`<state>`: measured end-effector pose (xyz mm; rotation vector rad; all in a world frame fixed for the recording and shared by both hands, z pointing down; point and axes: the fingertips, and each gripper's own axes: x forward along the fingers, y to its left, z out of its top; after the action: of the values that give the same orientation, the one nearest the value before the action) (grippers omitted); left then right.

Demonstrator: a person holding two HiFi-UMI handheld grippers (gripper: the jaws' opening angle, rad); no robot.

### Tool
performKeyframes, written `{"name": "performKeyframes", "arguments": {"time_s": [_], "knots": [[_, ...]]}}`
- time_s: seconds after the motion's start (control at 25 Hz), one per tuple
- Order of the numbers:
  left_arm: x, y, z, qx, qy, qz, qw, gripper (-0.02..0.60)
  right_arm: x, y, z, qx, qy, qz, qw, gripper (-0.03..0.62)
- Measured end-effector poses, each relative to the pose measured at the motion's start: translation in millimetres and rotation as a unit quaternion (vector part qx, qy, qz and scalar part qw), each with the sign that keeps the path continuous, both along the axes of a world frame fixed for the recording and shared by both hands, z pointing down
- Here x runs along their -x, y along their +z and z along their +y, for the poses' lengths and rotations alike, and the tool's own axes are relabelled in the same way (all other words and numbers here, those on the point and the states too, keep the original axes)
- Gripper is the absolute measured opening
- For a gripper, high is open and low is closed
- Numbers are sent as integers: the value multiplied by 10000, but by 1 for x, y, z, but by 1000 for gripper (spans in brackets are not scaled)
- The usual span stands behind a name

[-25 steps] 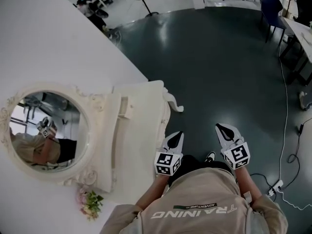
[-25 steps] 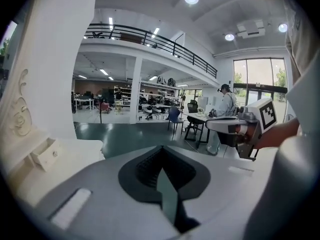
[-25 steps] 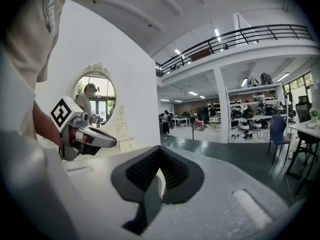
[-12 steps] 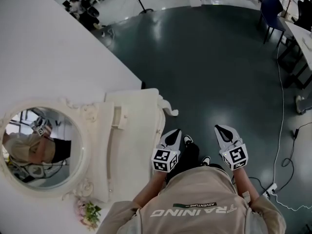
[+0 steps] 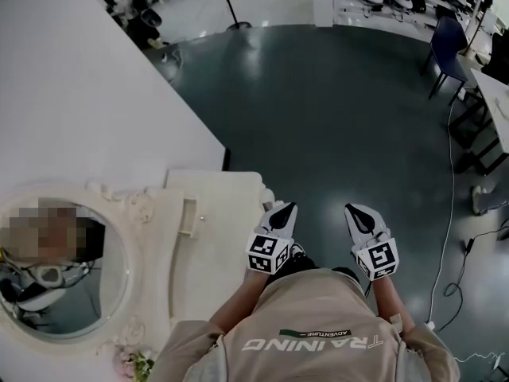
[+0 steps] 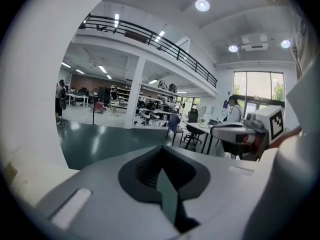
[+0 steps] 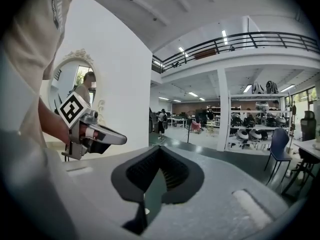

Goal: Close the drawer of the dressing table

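Head view: ornate dressing table (image 5: 227, 221) (white)

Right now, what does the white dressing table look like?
The dressing table is creamy white, seen from above, standing against the white wall. It has a flat top and a round mirror in a swirly carved frame. Small flowers sit by the mirror. Its front is hidden from up here. The shut left gripper is at its front edge; whether they touch cannot be told.
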<state>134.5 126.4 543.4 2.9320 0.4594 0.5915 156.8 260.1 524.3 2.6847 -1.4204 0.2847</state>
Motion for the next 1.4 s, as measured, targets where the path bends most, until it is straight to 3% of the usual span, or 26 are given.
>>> {"name": "performKeyframes", "arguments": {"time_s": [0.2,0.4,0.64,0.92,1.16,1.32,1.4], "knots": [[-29,-6,-42,-11,-222,215,9995,18,-19,6,-43,49,-142,-84,9999,3],[-24,-2,-87,-23,-662,112,9977,18,-30,4,-94,73,-666,-149,9976,3],[-4,6,-147,-5,-1650,-116,9862,18,-37,2,-163,294,-1709,59,9848,3],[10,4,-207,13,-3070,-243,9514,18,-54,0,-241,300,-3039,205,9520,2],[9,-12,-250,-228,-3850,-266,9222,18,-75,-12,-296,89,-3835,293,9230,3],[4,-22,-269,-268,-4404,-121,8973,18,-86,-16,-324,-11,-4197,277,9072,2],[5,-24,-273,-261,-4699,-79,8823,18,-87,-17,-336,-7,-4477,263,8938,3]]}}
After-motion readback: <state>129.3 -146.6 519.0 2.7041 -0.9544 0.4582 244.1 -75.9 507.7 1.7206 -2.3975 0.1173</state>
